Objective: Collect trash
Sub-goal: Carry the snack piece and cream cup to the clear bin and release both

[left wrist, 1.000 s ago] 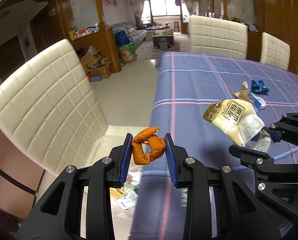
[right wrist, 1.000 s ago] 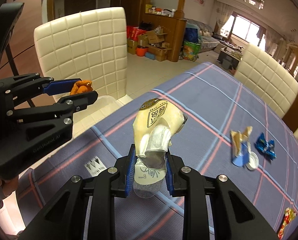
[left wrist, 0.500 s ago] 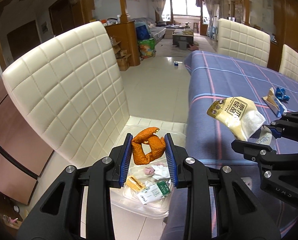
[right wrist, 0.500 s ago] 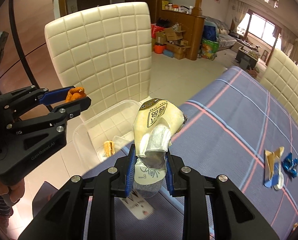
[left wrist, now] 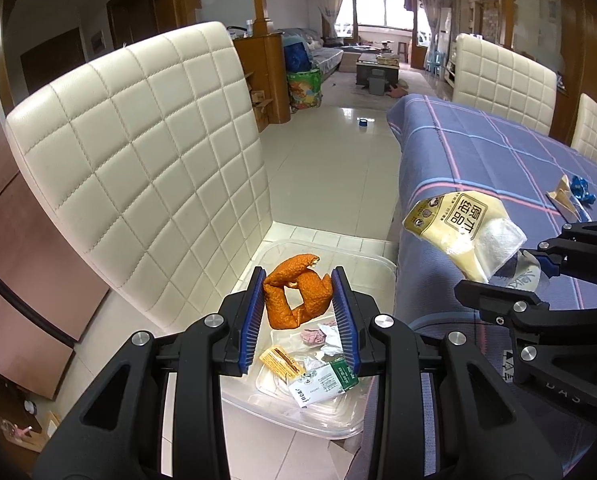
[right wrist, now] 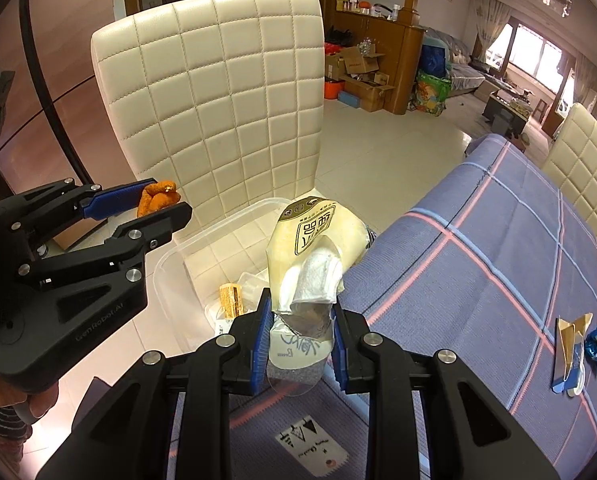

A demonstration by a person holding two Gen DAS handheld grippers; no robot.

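My left gripper (left wrist: pixel 298 300) is shut on an orange peel (left wrist: pixel 296 298) and holds it above a clear plastic bin (left wrist: pixel 374 264) on the white chair seat. The bin holds several scraps: a green-white carton (left wrist: pixel 324 384), a yellow wrapper (left wrist: pixel 280 360), crumpled paper. My right gripper (right wrist: pixel 300 332) is shut on a cream yellow bag with a clear wrapper (right wrist: pixel 318 248), held over the table edge beside the bin (right wrist: pixel 170 264). The left gripper also shows in the right wrist view (right wrist: pixel 154 204), and the bag in the left wrist view (left wrist: pixel 458 232).
A white quilted chair (left wrist: pixel 138 152) stands against the blue plaid table (right wrist: pixel 498 260). On the table lie a torn carton (right wrist: pixel 570 340) and a blue wrapper (right wrist: pixel 596 346). A white label (right wrist: pixel 312 448) lies near the table's front edge. More chairs stand across.
Both grippers have swung left, from over the table to the chair. The orange peel now hangs over the bin; the bag has reached the table edge beside it. Both grips unchanged.
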